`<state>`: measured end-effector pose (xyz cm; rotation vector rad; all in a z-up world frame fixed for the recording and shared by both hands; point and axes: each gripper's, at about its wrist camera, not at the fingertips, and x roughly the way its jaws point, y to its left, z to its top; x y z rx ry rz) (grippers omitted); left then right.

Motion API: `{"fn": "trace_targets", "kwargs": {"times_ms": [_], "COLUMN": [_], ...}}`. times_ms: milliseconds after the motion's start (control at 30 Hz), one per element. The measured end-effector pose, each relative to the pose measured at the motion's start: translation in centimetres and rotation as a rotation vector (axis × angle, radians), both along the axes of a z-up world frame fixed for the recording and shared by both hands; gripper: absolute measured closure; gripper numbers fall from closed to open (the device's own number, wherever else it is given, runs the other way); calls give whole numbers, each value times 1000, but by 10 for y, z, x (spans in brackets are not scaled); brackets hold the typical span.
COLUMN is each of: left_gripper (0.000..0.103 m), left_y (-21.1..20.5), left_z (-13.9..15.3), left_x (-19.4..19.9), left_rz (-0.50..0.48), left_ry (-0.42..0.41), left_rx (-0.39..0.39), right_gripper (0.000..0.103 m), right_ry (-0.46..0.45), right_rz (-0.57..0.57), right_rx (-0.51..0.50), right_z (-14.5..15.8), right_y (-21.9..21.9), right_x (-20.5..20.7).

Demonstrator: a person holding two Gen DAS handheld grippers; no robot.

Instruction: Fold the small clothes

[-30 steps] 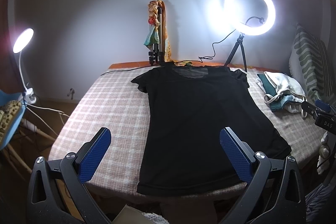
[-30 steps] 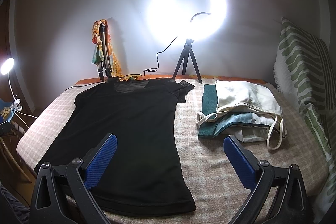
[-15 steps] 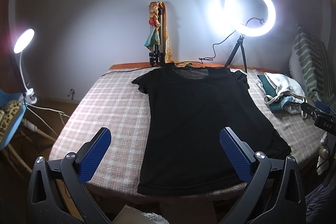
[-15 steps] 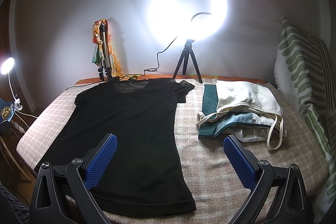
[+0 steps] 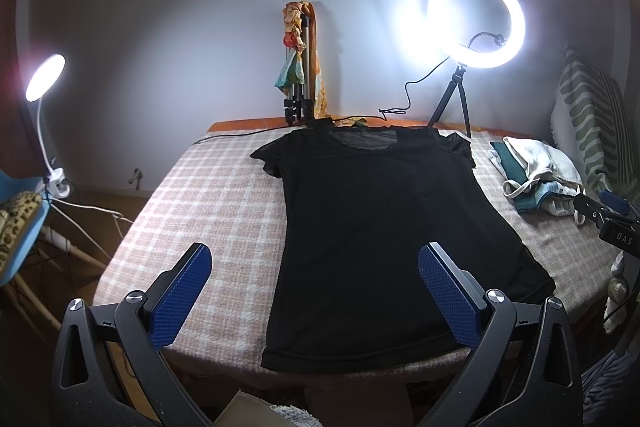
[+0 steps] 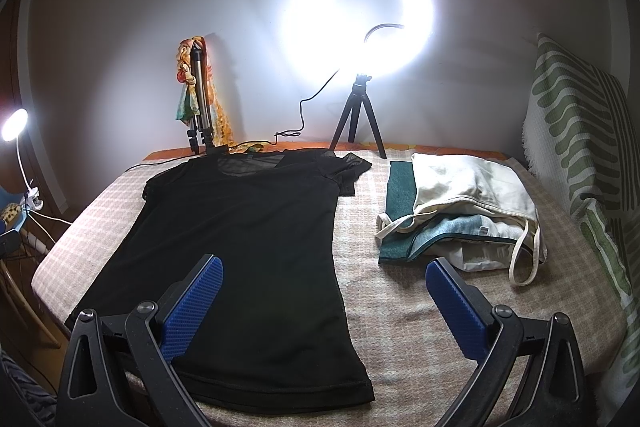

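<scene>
A black short-sleeved T-shirt (image 5: 372, 219) lies flat and spread out on the checked cloth of the table (image 5: 208, 195), collar toward the wall, hem at the near edge. It also shows in the right wrist view (image 6: 248, 243). My left gripper (image 5: 314, 291) is open and empty, held above the near edge over the shirt's hem. My right gripper (image 6: 324, 303) is open and empty, above the shirt's right hem corner. The right gripper's body (image 5: 608, 223) shows at the right edge of the left wrist view.
A pile of folded clothes (image 6: 452, 211), white and teal, lies on the table right of the shirt. A ring light on a tripod (image 6: 360, 115) and a second tripod with a scarf (image 6: 200, 99) stand at the back. A striped cushion (image 6: 580, 163) is at right; a clip lamp (image 5: 44, 79) at left.
</scene>
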<state>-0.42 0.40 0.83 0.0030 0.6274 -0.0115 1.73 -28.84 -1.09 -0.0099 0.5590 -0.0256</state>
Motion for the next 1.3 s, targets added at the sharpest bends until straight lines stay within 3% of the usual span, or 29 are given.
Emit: {"fn": "trace_targets", "kwargs": {"times_ms": [667,967,1167,1300], "left_gripper": [0,0,4,5], "left_y": [10,32,60,73], "left_z": [-8,-46,-70,-87], "left_x": [3,24,35,39], "left_rz": [5,-28,-7,8], "left_ry": [14,184,247,285], "left_rx": [4,-19,-71,-95], "right_gripper": [0,0,0,0], "right_ry": [-7,15,-17,-16], "right_rz": [18,68,147,234], "right_rx": [5,42,-3,66], "right_z": [0,3,10,15], "right_y": [15,28,62,81], "right_x": [7,25,40,60]}}
